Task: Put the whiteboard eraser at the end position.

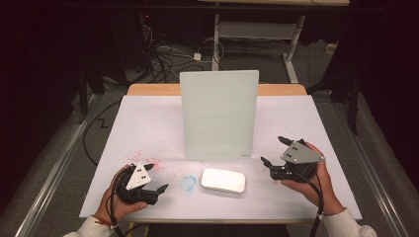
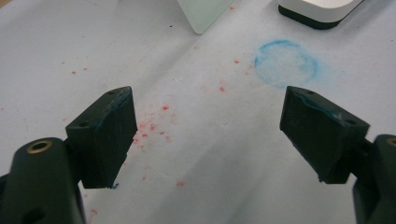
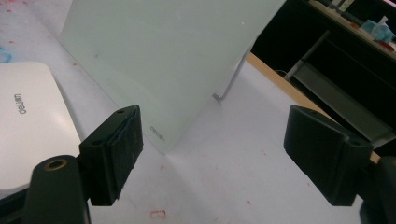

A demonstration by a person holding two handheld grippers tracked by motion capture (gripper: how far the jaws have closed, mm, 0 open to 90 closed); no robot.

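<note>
A pale frosted board (image 1: 219, 114) stands upright at the middle of the white-covered table (image 1: 148, 123). In front of it lies a white rounded eraser block (image 1: 223, 180), with a blue smudged ring (image 1: 188, 182) just to its left. My left gripper (image 1: 161, 177) rests near the front left with its jaws wide apart and empty. In the left gripper view, my left gripper (image 2: 208, 98) points at the blue ring (image 2: 286, 63). My right gripper (image 1: 271, 149) is held to the right of the board, open and empty. In the right gripper view, my right gripper (image 3: 215, 116) faces the board's lower corner (image 3: 163, 56), with the eraser block (image 3: 28, 121) at left.
Red specks (image 1: 141, 158) are scattered over the table's left front. A wooden strip (image 1: 153, 89) runs along the far edge. Beyond it are floor cables (image 1: 163, 57) and a desk frame (image 1: 257, 29). The table's right side drops to grey floor (image 1: 365, 148).
</note>
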